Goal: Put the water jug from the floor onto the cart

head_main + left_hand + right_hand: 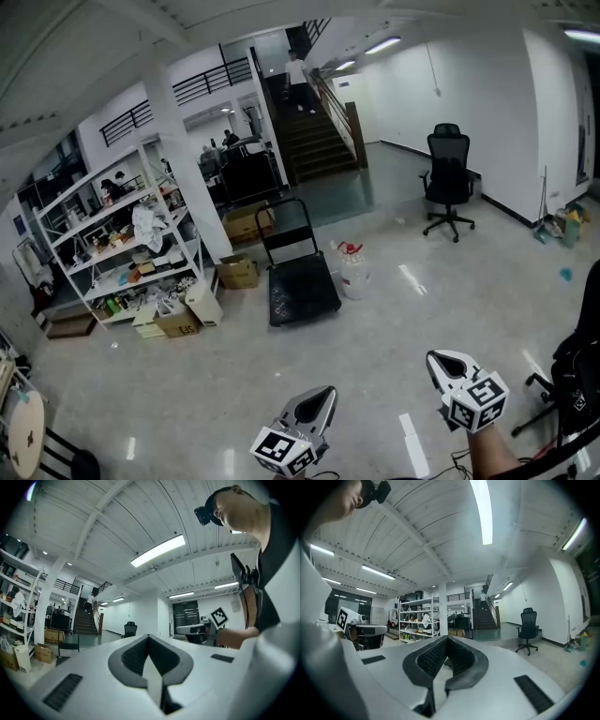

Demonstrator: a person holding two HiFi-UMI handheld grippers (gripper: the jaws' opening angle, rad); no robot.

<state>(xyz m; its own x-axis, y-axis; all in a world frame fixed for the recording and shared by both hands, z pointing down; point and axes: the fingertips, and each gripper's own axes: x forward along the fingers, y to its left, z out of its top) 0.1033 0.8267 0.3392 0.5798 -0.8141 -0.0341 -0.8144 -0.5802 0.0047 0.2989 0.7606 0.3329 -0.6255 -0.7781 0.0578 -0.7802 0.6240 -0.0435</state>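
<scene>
The water jug (353, 273), white with a red cap, stands on the floor just right of the cart. The cart (302, 289) is a black flat platform trolley with an upright handle (285, 221), in the middle of the head view. Both grippers are held low and near me, far short of the jug and cart. My left gripper (323, 394) points toward the cart with its jaws closed together and nothing between them (149, 639). My right gripper (441, 359) is at the lower right, also shut and empty (447, 641).
A white shelving unit (122, 244) full of clutter stands at the left, with cardboard boxes (239, 272) at its foot. A white pillar (192, 159) rises behind the cart. A black office chair (448, 183) is at the right, stairs (314, 131) at the back.
</scene>
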